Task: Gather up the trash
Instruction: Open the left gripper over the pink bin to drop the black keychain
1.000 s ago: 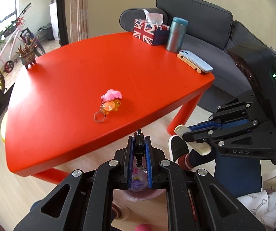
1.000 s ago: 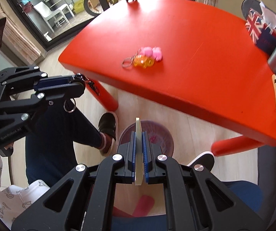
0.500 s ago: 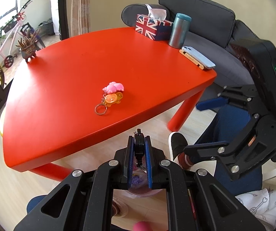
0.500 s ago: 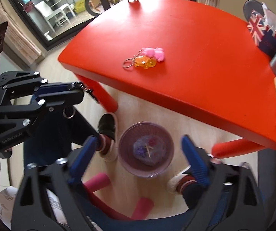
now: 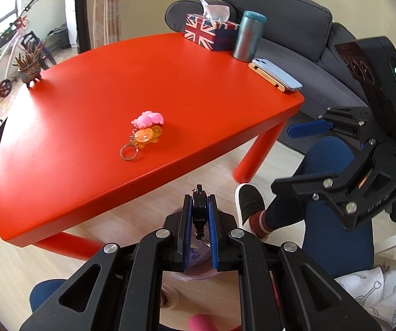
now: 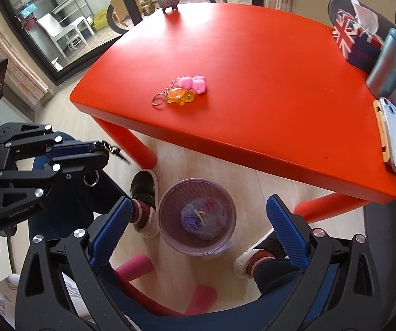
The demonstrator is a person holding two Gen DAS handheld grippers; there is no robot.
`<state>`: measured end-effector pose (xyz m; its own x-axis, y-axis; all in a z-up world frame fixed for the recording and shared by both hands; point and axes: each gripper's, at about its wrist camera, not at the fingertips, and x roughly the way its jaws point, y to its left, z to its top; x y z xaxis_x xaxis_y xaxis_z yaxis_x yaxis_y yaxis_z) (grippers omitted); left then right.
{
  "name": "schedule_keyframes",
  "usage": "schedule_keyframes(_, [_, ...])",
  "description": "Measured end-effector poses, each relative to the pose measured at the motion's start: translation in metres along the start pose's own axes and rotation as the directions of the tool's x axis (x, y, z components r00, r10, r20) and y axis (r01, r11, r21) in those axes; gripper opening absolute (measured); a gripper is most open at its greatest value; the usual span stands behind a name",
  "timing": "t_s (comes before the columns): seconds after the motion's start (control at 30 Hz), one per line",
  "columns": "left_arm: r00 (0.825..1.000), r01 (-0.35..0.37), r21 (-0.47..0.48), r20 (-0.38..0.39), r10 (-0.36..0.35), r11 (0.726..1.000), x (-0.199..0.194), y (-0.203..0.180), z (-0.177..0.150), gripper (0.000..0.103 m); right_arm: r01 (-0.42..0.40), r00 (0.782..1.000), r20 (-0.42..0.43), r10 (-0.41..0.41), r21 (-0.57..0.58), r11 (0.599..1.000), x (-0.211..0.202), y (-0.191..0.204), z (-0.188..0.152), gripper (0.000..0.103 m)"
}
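Since a second ago your right hand-held gripper (image 6: 198, 226) has spread its blue pads wide and let go of the flat pale stick it was pinching; a pale sliver now lies in the trash bin (image 6: 167, 237) among crumpled plastic, though you cannot be sure it is the same piece. That bin, a pinkish-lilac basket, stands on the wooden floor just off the counter's (image 6: 253, 82) near edge, framed between the released pads and flanked by your two shoes. Your left hand-held gripper (image 5: 200, 230) is clenched on a small black retractable reel (image 5: 199, 207), its metal ring dangling below the pads in the right wrist view. On the red counter, the pink and orange keychain (image 5: 146, 132) lies at about 11 o'clock from the left gripper, well apart from it. Farther off at 1 o'clock, near the counter's far edge, stand a Union Jack tissue box (image 5: 209, 34), a teal tumbler (image 5: 249, 37) just beside it, and a phone (image 5: 276, 75) on a wooden stand. A small succulent pot (image 5: 29, 67) sits at the counter's 10 o'clock rim.
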<state>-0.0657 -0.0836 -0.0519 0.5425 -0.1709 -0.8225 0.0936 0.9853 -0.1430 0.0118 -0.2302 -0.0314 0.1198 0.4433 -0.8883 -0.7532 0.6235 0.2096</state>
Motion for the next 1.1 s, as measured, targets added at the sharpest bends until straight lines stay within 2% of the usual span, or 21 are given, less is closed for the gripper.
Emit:
schedule_keyframes(0.53, [0.999,0.033,0.039,-0.029,-0.031,0.999,0.007,-0.020,0.003,0.011,0.007,0.999,0.040,-0.009,0.061,0.998,-0.019,-0.027,-0.008,0.096])
schedule_keyframes(0.57, [0.999,0.029,0.040,-0.027,-0.028,0.999,0.007,-0.021,0.004,0.017,0.007,0.999,0.042,-0.009,0.062,0.998,-0.020,-0.027,-0.008,0.096])
schedule_keyframes(0.63, [0.999,0.021,0.037,-0.026,-0.020,0.999,0.007,-0.020,0.004,0.047,0.008,0.999,0.045,-0.011,0.064,0.998,-0.021,-0.028,-0.009,0.096])
schedule_keyframes(0.67, [1.000,0.007,0.032,-0.017,-0.007,0.999,0.006,-0.019,0.004,0.075,0.009,0.999,0.045,-0.012,0.065,0.998,-0.022,-0.028,-0.009,0.096])
schedule_keyframes(0.7, [1.000,-0.005,0.017,0.009,0.005,1.000,0.003,-0.017,0.004,0.088,0.010,0.999,0.046,-0.013,0.066,0.998,-0.022,-0.028,-0.009,0.096])
schedule_keyframes(0.8, [0.999,-0.029,0.003,0.015,0.029,1.000,0.003,-0.013,0.006,0.092,0.009,0.999,0.043,-0.012,0.068,0.998,-0.020,-0.029,-0.009,0.096])
schedule_keyframes(1.1, [0.998,-0.058,-0.018,0.013,0.058,0.998,0.004,-0.005,0.007,0.094,0.010,0.999,0.035,-0.013,0.068,0.998,-0.017,-0.028,-0.007,0.096])
